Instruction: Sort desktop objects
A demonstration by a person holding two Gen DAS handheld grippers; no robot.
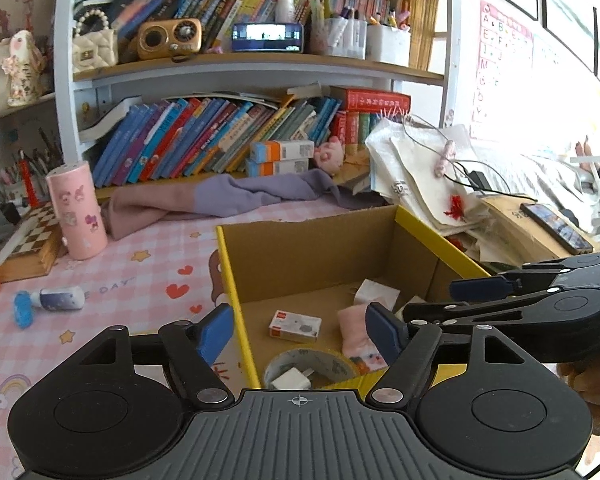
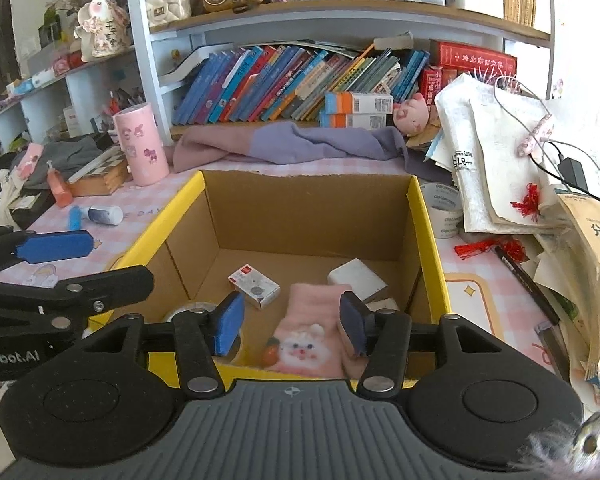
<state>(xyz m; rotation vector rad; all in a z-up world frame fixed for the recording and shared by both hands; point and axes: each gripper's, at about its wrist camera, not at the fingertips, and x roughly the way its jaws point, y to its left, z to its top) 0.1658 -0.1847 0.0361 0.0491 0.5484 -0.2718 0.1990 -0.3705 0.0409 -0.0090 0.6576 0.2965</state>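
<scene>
On the left of the pink checked tablecloth (image 2: 483, 276) a pink cylinder (image 2: 140, 144) with stickers is stood upright beside a wooden chessboard box (image 2: 100, 178); near them a small white bottle with a blue cap (image 2: 98, 215) is laid on its side, apart from everything else. The left gripper (image 1: 300, 330) is held over the near left edge of the cardboard box (image 1: 300, 240), its jaws spread apart with nothing between the blue pads; below it, inside the box, a roll of tape (image 1: 311, 364) is seen lying flat with a white plug (image 1: 290, 380) in its middle. Further along the box floor a small white and red carton (image 2: 254, 284) is laid flat, then a pink sock with a rabbit face (image 2: 309, 330), then a white block (image 2: 357, 278) against the right wall. The right gripper (image 2: 292, 326) is held over the sock, jaws parted and gripping nothing; the sock is seen between the pads but is not pressed by them. To the right of the box another roll of tape (image 2: 443, 208) is stood by a heap of papers (image 2: 495, 160); a black pen (image 2: 527, 284) is laid beside red tassels (image 2: 475, 248).
</scene>
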